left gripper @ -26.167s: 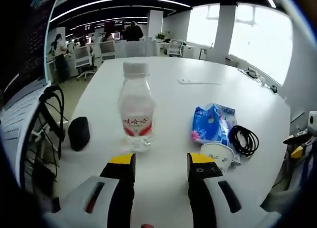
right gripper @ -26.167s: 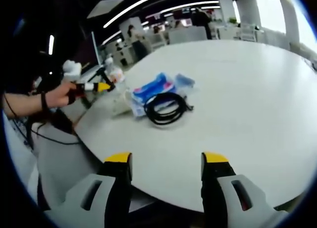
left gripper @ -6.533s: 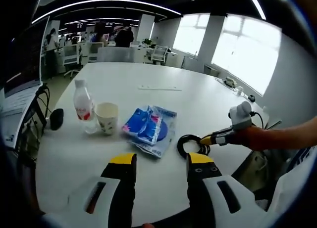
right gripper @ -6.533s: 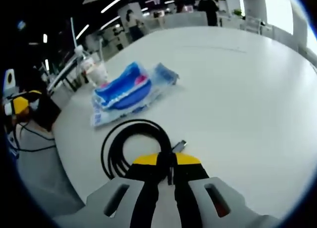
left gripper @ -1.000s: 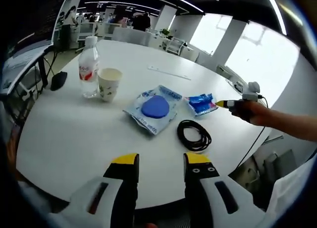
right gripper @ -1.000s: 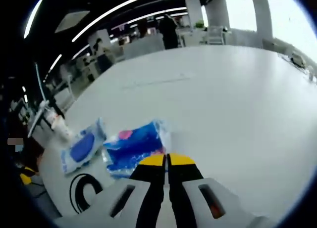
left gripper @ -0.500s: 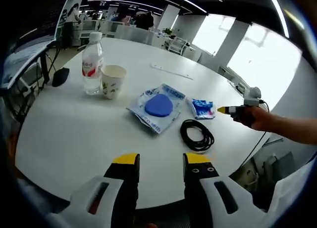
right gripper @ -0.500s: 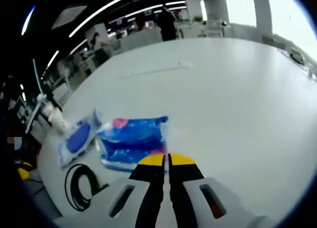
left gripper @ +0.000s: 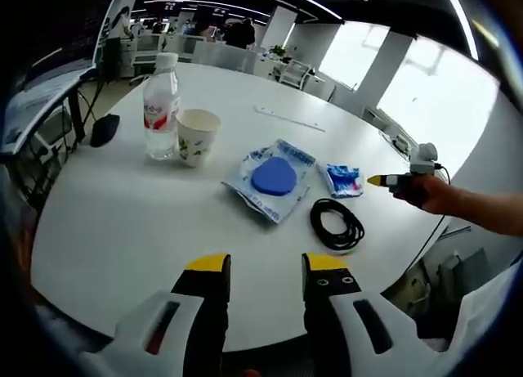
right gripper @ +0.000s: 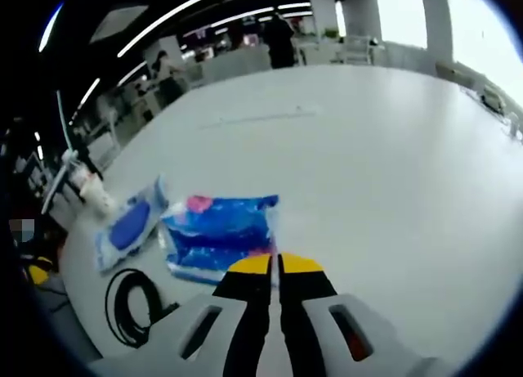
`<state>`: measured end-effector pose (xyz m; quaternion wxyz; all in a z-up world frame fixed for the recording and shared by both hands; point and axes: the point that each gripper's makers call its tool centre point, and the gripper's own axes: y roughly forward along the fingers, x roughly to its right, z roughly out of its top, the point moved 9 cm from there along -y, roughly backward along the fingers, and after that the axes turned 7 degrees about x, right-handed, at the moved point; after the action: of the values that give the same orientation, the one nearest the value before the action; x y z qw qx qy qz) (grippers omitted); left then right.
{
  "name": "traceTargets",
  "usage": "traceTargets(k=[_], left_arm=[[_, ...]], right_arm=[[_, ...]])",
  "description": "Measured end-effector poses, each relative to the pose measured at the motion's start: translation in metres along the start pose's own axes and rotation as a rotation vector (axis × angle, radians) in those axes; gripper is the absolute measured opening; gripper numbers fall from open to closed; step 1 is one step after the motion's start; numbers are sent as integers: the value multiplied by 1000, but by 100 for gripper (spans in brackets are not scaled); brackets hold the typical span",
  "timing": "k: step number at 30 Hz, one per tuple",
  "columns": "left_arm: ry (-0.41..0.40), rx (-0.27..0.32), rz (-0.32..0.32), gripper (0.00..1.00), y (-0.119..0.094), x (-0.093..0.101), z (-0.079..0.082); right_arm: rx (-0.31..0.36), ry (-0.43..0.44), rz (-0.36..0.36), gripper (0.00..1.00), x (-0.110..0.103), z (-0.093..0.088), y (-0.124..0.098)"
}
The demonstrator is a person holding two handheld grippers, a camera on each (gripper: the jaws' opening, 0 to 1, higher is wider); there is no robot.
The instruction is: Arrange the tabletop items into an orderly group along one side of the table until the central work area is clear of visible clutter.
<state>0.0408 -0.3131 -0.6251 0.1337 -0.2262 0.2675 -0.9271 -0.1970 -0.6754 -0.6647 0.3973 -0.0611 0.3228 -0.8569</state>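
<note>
My right gripper [right gripper: 275, 267] has its jaws clenched together at the near edge of the blue tissue pack [right gripper: 219, 234] — whether they pinch its wrapper I cannot tell. The pack lies directly ahead of these jaws, long axis crosswise to them, beside the wipes pouch [right gripper: 128, 227] and above the coiled cable [right gripper: 129, 305]. My left gripper [left gripper: 261, 271] hangs released, well apart from the row on the tabletop [left gripper: 122, 222]; the right is nearer.

Open-plan office | desks and swivel chairs [left gripper: 288, 73] at top of frame | ceiling strip lights [right gripper: 214, 2] | large windows [left gripper: 425, 91] upper right
</note>
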Motion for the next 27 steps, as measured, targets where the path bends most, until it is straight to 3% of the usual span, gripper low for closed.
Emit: traceTargets(k=[11, 18, 27], left_arm=[[85, -45, -12, 33, 8, -16, 9], [101, -57, -17, 33, 24, -20, 20], [77, -74, -26, 33, 43, -22, 23]], right_arm=[[0, -89, 51, 3, -10, 10, 4], [-17, -198, 105, 5, -23, 15, 10], [-23, -268, 187, 7, -47, 23, 19]])
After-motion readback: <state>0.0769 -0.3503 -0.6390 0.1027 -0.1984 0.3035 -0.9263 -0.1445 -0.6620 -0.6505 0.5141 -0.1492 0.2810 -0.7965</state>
